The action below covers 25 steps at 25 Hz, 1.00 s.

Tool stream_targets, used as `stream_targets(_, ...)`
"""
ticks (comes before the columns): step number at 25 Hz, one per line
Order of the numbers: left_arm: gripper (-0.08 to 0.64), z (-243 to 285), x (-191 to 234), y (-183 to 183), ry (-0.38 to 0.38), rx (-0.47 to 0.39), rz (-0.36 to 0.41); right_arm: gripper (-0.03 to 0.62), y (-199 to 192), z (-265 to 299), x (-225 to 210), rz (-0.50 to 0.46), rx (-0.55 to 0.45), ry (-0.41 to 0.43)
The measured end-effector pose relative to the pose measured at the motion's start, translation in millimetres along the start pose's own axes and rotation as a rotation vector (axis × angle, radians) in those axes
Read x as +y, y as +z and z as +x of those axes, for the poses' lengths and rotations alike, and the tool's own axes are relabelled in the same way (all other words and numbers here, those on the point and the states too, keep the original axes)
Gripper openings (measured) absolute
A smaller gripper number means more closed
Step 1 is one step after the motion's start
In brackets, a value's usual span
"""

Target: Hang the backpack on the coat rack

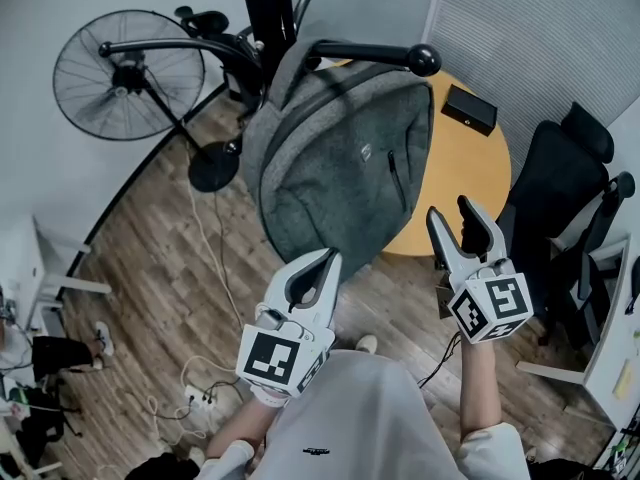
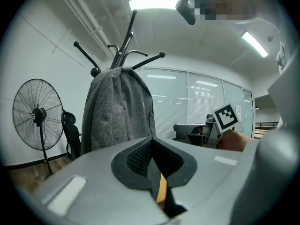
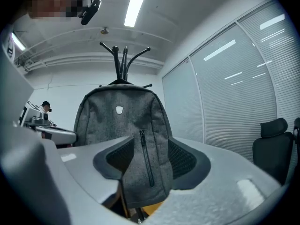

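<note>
The grey backpack (image 1: 340,158) hangs by its top from the black coat rack (image 1: 270,8), under a knobbed hook arm (image 1: 380,56). My left gripper (image 1: 318,268) sits just below the pack's bottom edge, jaws shut with nothing in them; in the left gripper view the left gripper (image 2: 152,153) faces the backpack's side (image 2: 117,111), a gap away from it. My right gripper (image 1: 457,218) is open, right of the pack's lower corner and clear of it. In the right gripper view the backpack's front (image 3: 122,121) and the rack (image 3: 123,60) show beyond the right gripper's (image 3: 143,165) empty gap.
A standing fan (image 1: 125,68) is left of the rack. A round wooden table (image 1: 470,178) with a black box (image 1: 469,108) lies behind the pack, a black office chair (image 1: 560,183) to the right. A power strip with cables (image 1: 200,398) lies on the wood floor.
</note>
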State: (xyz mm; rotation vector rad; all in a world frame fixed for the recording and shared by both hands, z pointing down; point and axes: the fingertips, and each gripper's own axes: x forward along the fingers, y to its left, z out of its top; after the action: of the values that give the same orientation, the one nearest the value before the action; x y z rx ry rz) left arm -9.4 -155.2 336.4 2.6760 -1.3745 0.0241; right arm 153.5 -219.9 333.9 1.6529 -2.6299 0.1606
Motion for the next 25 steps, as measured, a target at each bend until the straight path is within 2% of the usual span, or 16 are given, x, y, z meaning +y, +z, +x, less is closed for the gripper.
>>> stream_targets(6, 0.018, 0, -4, 2, -0.003, -0.008, 0.003, 0.170, -1, -6, 6, 0.008, -0.004, 0.021)
stream_targets(13, 0.018, 2, -9, 1, -0.017, -0.009, 0.003, 0.168, 1, -16, 14, -0.025, -0.012, 0.029)
stream_targets(18, 0.018, 4, -14, 1, -0.031, -0.012, 0.006, 0.112, -3, -27, 18, -0.038, -0.017, 0.050)
stream_targets(25, 0.018, 9, -17, -4, -0.046, 0.002, 0.004, 0.079, -5, -41, 17, -0.056, -0.023, 0.047)
